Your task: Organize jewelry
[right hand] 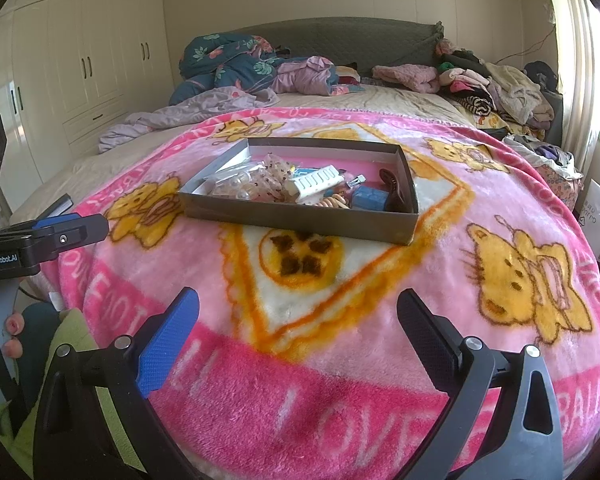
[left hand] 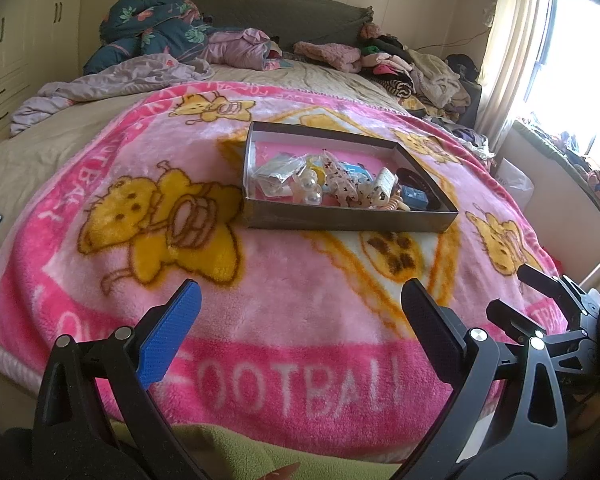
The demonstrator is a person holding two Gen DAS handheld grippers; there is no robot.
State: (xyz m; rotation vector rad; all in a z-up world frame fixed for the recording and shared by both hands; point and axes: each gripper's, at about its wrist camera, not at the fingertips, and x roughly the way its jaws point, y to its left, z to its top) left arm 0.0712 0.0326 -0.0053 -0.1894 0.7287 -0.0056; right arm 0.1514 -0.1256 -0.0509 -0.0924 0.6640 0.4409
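Note:
A shallow dark cardboard box [left hand: 340, 220] [right hand: 300, 218] lies on a pink cartoon blanket [left hand: 280, 300] [right hand: 380, 300]. Inside it are mixed jewelry and hair accessories: large pearl beads [left hand: 310, 190], small plastic bags [left hand: 274, 172], a spotted fabric piece [left hand: 342, 188] [right hand: 268, 180], a small blue box [left hand: 414, 198] [right hand: 370, 198], a white comb-like clip [right hand: 318, 180] and a dark brown clip [right hand: 394, 188]. My left gripper [left hand: 300, 316] hovers open over the blanket's near edge, well short of the box. My right gripper [right hand: 298, 320] is open too, empty, equally short of the box.
The bed holds crumpled bedding [left hand: 152, 28] and clothes piles [left hand: 420, 68] at the far end. White wardrobes [right hand: 80, 60] stand left; a bright window [left hand: 572, 60] is right. The other gripper shows at the right edge [left hand: 560, 312] and left edge [right hand: 44, 240]. Green fabric [left hand: 240, 456] lies below.

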